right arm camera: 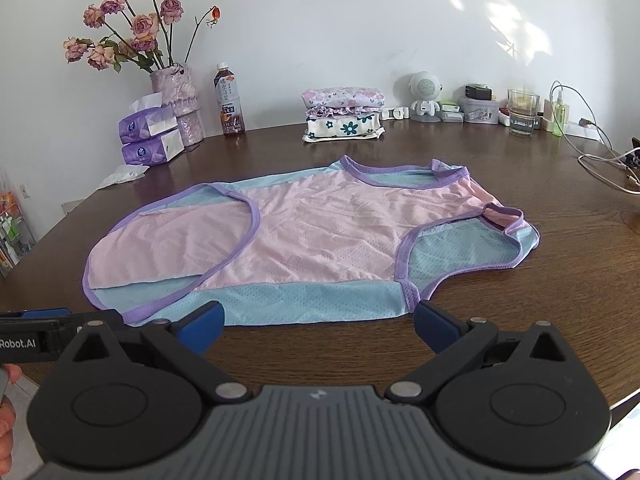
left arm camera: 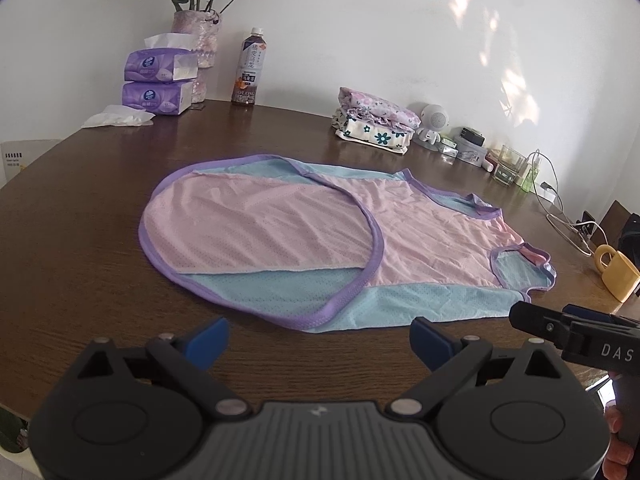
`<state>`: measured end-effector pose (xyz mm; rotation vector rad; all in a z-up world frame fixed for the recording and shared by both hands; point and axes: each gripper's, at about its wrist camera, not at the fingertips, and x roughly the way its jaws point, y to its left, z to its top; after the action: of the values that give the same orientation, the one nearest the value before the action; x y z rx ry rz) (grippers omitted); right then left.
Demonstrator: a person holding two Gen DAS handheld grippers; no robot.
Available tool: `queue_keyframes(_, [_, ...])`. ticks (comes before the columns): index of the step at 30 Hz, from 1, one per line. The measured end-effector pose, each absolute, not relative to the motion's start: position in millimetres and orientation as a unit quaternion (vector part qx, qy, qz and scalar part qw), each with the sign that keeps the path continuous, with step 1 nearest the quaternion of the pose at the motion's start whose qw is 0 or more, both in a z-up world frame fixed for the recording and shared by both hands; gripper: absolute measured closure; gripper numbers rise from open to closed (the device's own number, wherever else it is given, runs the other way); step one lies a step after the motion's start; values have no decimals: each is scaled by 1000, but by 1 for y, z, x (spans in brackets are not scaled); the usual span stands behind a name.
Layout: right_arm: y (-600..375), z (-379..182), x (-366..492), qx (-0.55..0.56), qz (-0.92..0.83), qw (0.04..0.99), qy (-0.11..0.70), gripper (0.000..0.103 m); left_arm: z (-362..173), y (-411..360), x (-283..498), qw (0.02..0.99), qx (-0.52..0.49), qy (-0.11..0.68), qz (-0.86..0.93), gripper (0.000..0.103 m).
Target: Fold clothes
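Pink-and-blue mesh tank top lies flat mid-table on the brown table, its hem end turned over once, so I judge the folding just begun, with a folded clothes stack finished behind. Left gripper and right gripper hover spread wide, empty, at its near edge. Legible writing: "OOLONG" on the tea bottle, "DAS" and "Robot.AI" on the grippers.

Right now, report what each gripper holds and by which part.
Nothing is held. The left gripper and the right gripper are both open, near the pink and blue mesh vest with purple trim, which lies on the brown wooden table.
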<state>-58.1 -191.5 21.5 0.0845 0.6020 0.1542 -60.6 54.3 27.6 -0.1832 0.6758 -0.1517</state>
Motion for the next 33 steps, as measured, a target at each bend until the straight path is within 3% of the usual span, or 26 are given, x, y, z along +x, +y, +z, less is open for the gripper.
queue_keyframes(33, [-194, 9, -26, 67, 88, 936, 334, 0, 23, 61, -16, 925, -100, 360, -70, 6])
